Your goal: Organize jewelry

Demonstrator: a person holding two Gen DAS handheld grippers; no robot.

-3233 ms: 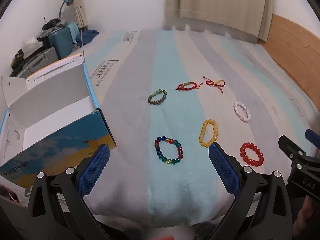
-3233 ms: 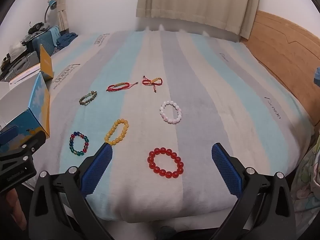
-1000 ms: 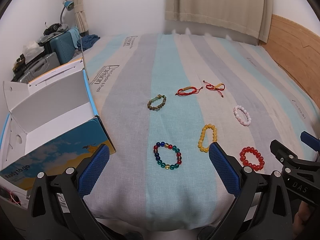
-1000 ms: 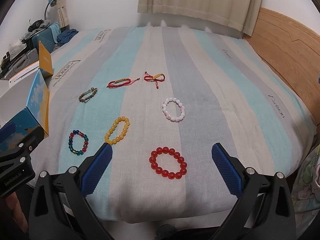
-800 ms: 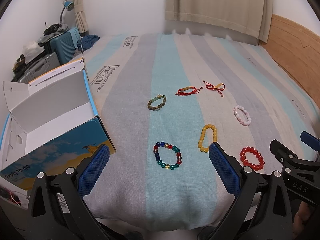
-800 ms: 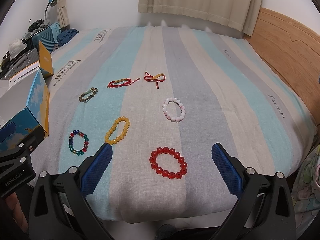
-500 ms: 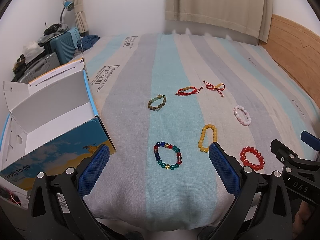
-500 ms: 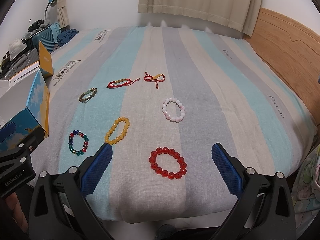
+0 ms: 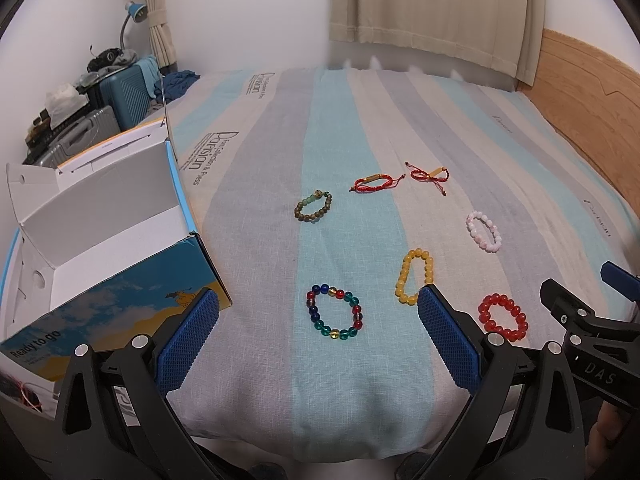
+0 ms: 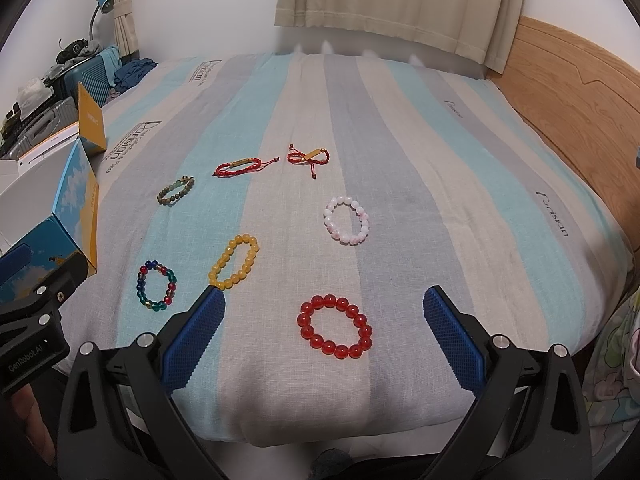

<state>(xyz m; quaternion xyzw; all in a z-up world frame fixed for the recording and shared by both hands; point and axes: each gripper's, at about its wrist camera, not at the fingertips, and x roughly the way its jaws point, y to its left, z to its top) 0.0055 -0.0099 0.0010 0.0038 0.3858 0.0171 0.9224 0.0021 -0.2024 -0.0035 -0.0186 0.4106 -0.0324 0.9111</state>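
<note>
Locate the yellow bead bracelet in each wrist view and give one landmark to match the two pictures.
Left wrist view: the yellow bead bracelet lies right of centre, just above the tip of the gripper's right finger.
Right wrist view: the yellow bead bracelet lies left of centre, just above the tip of the gripper's left finger.
Shared landmark: the multicoloured bead bracelet lies to its left in both views.

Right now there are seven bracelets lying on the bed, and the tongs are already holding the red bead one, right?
Not quite. Seven bracelets do lie on the bed, but the red bead one lies loose. The right wrist view shows the right tongs open around it, touching nothing.
</note>
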